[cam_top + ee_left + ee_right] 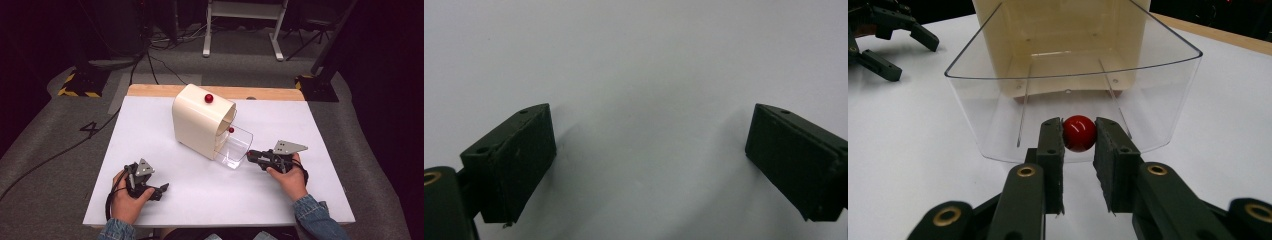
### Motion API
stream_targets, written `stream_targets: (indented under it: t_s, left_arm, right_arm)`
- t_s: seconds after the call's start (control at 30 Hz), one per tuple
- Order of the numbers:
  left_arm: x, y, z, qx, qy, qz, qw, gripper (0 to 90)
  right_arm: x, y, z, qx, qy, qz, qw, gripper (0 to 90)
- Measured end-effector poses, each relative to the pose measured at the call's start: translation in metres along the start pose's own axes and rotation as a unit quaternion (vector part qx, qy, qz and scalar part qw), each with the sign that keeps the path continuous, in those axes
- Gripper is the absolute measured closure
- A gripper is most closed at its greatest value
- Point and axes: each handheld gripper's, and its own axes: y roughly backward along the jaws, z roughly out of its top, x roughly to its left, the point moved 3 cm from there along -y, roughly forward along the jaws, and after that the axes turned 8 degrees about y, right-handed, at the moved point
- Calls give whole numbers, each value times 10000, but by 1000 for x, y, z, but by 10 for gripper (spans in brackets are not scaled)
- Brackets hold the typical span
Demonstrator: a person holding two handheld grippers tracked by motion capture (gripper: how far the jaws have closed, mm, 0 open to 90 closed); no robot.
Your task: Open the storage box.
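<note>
My right claw pinches the red knob of the clear drawer, which juts from the cream cabinet ahead. An off-axis pull could slip the knob. Left claw spread, idle.

A white table top with a strip of bare wood along its far edge stands on grey carpet. A cream-coloured box with a rounded top sits on it a little behind the middle, and a clear plastic drawer juts out of the box's front, low over the white surface. The left gripper rests on the table near its front edge.
</note>
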Motion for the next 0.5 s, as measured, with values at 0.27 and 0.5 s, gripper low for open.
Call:
stream_targets:
  t_s: [0.27,0.5]
  left_arm:
    - [0,0,0,6,5,-7,10000,62]
    - [0,0,0,10,7,-11,10000,62]
  right_arm:
    - [0,6,-6,12,-50,4,10000,740]
    - [-1,9,-10,35,-127,15,9999,737]
